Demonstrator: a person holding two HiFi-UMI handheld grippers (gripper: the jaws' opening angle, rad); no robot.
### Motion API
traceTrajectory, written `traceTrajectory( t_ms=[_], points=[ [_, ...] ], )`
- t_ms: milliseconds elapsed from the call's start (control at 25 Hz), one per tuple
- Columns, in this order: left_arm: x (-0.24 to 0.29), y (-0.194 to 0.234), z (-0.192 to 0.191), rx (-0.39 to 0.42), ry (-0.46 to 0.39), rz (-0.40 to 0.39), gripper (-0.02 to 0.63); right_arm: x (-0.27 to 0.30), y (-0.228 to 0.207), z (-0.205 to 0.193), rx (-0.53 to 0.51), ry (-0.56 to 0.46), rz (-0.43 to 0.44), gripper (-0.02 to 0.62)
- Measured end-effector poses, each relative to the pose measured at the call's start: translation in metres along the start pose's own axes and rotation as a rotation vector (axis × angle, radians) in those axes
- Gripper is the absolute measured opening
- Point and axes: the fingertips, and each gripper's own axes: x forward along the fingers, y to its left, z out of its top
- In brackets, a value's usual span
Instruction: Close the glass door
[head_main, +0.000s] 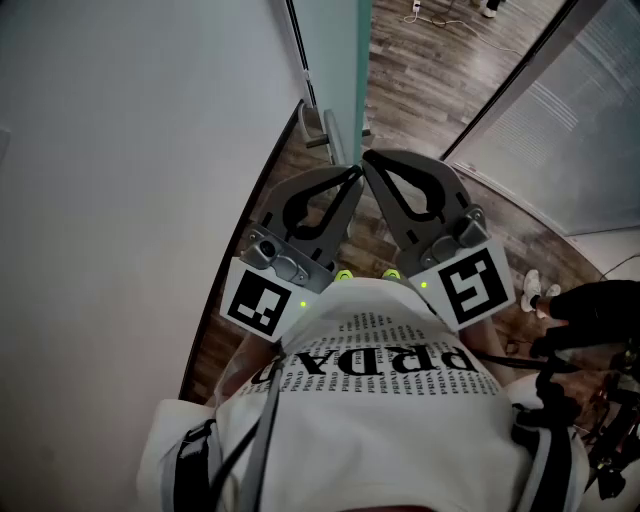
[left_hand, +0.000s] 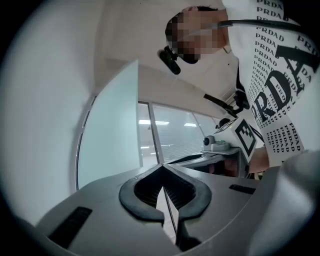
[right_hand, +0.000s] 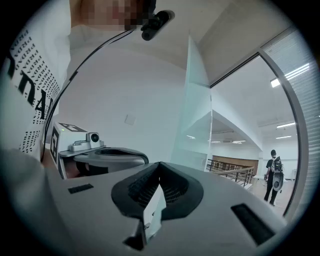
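Note:
The glass door (head_main: 335, 60) stands edge-on ahead of me, next to the white wall (head_main: 130, 150), with a metal handle (head_main: 318, 125) low on its near edge. Both grippers are held close to my chest, pointing at the door and a little short of the handle. My left gripper (head_main: 352, 182) is shut with nothing in it, its tips touching. My right gripper (head_main: 368, 160) is shut and empty too, just beside the left one. The frosted pane (left_hand: 112, 125) rises beyond the left gripper (left_hand: 162, 166). Beyond the right gripper (right_hand: 159, 164), the door pane (right_hand: 192, 115) stands ajar.
Wooden floor (head_main: 420, 90) runs past the door. A glass partition with blinds (head_main: 570, 110) angles along the right. Shoes (head_main: 535, 290) and dark gear (head_main: 590, 320) lie at my right. A person (right_hand: 274, 175) stands far off near a railing (right_hand: 230, 170).

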Motion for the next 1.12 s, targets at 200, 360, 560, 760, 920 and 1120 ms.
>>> traceTrajectory(
  t_ms=[200,360,560,760,920,1120],
  points=[
    [0.001,0.001,0.000,-0.003,0.004,0.001,-0.008,0.000,0.000,-0.001,0.001,0.004,-0.001,-0.003],
    [0.001,0.001,-0.001,-0.005,0.007,0.003,-0.008,0.000,-0.001,-0.002,0.003,0.007,-0.002,-0.003],
    [0.000,0.002,-0.002,-0.022,0.005,0.005,-0.008,0.001,-0.002,-0.001,-0.001,0.006,-0.011,-0.003],
    [-0.009,0.014,-0.005,-0.034,0.020,0.042,-0.008,0.001,-0.017,0.011,-0.052,-0.022,-0.082,-0.002],
    [-0.014,0.017,-0.013,-0.036,0.046,0.062,-0.008,0.000,-0.021,0.016,-0.072,-0.036,-0.111,0.087],
    [-0.016,0.017,-0.017,-0.046,0.063,0.067,-0.008,0.009,-0.020,0.012,-0.112,0.005,-0.119,0.097]
  ],
)
